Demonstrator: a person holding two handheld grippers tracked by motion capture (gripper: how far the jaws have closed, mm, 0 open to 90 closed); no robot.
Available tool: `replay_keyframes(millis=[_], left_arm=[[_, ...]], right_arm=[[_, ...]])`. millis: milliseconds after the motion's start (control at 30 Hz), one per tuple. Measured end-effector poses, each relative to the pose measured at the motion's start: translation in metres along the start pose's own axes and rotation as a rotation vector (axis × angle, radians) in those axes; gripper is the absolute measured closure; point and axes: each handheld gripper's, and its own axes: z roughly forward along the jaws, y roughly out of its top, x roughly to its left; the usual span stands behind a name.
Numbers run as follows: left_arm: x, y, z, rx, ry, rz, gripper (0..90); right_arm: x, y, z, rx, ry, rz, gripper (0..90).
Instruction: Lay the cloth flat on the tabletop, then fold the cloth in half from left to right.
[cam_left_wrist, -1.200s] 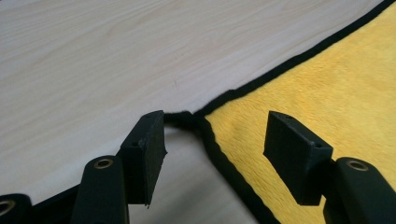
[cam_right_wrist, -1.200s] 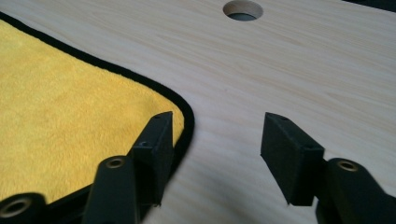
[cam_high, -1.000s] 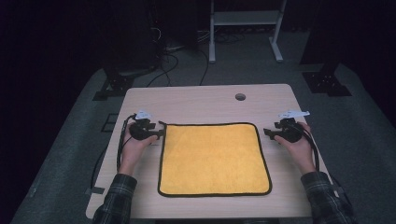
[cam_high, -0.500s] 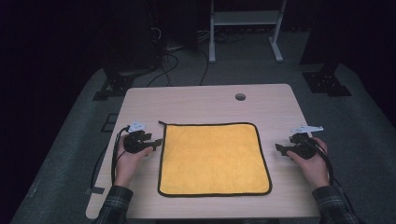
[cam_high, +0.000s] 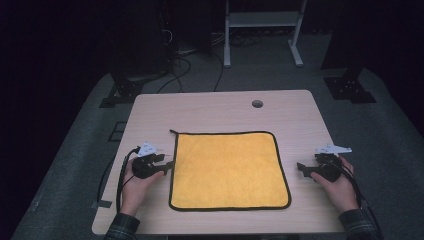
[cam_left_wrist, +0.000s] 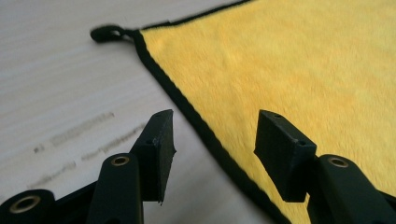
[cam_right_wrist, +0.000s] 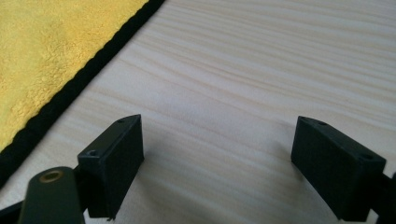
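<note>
A yellow towel (cam_high: 230, 170) with black edging lies flat on the middle of the wooden table (cam_high: 210, 110). My left gripper (cam_high: 166, 165) sits at the towel's left edge, low over the table. In the left gripper view its jaws (cam_left_wrist: 215, 135) have just been closing but stand open, with the towel's black edge (cam_left_wrist: 201, 126) running between them, untouched by the pads. My right gripper (cam_high: 301, 167) is just off the towel's right edge. In the right gripper view its jaws (cam_right_wrist: 219, 140) have just been opening and stand wide over bare wood, with the towel (cam_right_wrist: 42, 56) to their left.
A small black hang loop (cam_left_wrist: 105, 32) sticks out of the towel's far left corner. A round cable hole (cam_high: 257, 103) sits near the table's far edge. A white stand (cam_high: 260, 20) and dark stand feet (cam_high: 350, 87) are on the floor beyond.
Both hands have slid along the towel's sides toward the near edge of the table. The right gripper has also drifted slightly outward from the towel.
</note>
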Motion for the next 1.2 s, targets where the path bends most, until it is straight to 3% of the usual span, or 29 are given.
replay_keyframes(millis=[200,333,700,1000,1200], left_arm=[[-0.007,-0.009,0.003,0.016,-0.026,-0.013,48.2],[-0.012,-0.008,0.005,0.009,-0.002,-0.007,46.9],[-0.012,-0.009,0.018,0.004,0.011,0.004,44.3],[-0.015,-0.01,0.032,0.026,0.032,0.022,43.1],[-0.013,-0.013,0.031,-0.003,0.03,0.018,52.0]], right_arm=[[0.001,0.0,0.0,0.003,-0.004,0.004,13.9],[0.001,0.0,0.001,0.004,-0.005,0.005,13.5],[0.002,0.001,0.002,0.006,0.001,0.001,13.5],[0.001,0.002,0.002,0.005,0.004,-0.003,13.5],[0.001,0.002,0.002,0.005,0.004,-0.004,13.5]])
